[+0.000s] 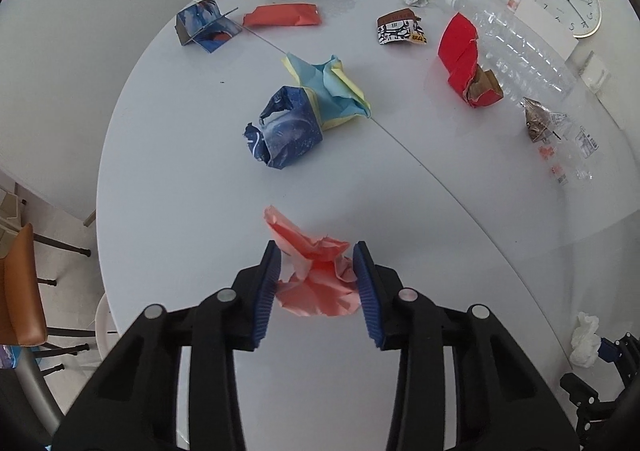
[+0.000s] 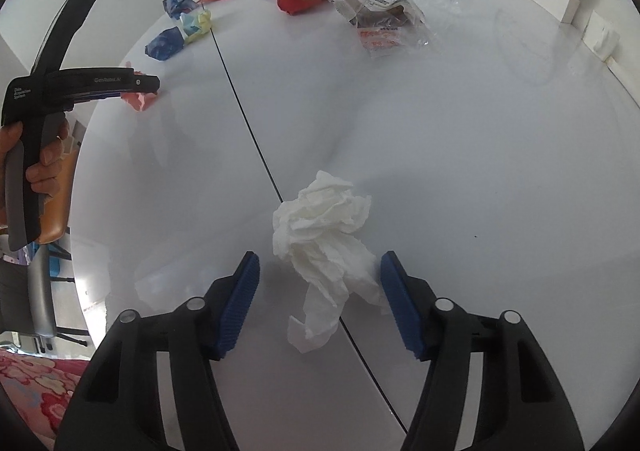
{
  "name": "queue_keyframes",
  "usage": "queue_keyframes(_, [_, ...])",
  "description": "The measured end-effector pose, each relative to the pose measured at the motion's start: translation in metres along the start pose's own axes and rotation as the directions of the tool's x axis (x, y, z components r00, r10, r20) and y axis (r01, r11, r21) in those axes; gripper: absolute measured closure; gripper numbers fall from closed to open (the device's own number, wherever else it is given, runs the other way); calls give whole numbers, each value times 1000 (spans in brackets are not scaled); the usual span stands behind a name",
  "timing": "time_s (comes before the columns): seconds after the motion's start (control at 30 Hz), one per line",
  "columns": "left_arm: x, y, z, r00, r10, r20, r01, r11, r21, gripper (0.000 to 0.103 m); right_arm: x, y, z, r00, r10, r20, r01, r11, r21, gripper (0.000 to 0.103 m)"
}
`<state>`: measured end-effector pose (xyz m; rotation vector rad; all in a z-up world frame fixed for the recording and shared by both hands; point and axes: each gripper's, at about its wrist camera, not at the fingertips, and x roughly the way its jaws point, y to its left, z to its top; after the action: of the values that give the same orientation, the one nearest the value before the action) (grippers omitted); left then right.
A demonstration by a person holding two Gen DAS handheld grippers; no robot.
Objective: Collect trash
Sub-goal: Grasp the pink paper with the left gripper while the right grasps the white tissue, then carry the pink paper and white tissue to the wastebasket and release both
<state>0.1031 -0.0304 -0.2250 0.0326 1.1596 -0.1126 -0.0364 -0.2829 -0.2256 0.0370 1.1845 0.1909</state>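
Reading "GenRobot.AI" on left gripper (image 2: pixel 138 89), jaws grasping pink paper (image 1: pixel 316 275); right gripper (image 2: pixel 320 291) jaws released around tissue (image 2: pixel 324 243).

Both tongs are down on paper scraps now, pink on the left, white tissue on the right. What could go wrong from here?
1. The right tongs straddle the white tissue with a gap on the left pad's side; a loose tail hangs toward the camera, so the pinch may catch only a fold and it could slip out.
2. The left tongs press the pink paper near its lower part; the upper flap sticks out and may tear or unfold when lifted.
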Motion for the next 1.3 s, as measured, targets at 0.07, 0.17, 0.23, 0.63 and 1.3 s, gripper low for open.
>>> queue_keyframes(0.07, [-4,4,2,1000,-11,5,11,1000,-14,72,0,-3,4,1000,5,1,-5,1000,0,60])
queue_keyframes(0.17, [-10,7,4,1000,-9,21,10,1000,-29,73,2,-13,10,999,40,-6,-40,999,14,81])
queue_keyframes(0.23, [-17,9,3,999,-2,34,4,999,-38,73,1,-19,11,998,58,-7,-58,998,19,88])
queue_keyframes(0.63, [-103,33,-28,990,61,125,-30,971,-238,73,-57,4,44,964,257,73,-241,953,-183,90])
queue_keyframes(1.3, [-24,258,-152,981,73,-179,-150,871,-469,66,-32,271,113,873,482,-70,-462,772,-436,90])
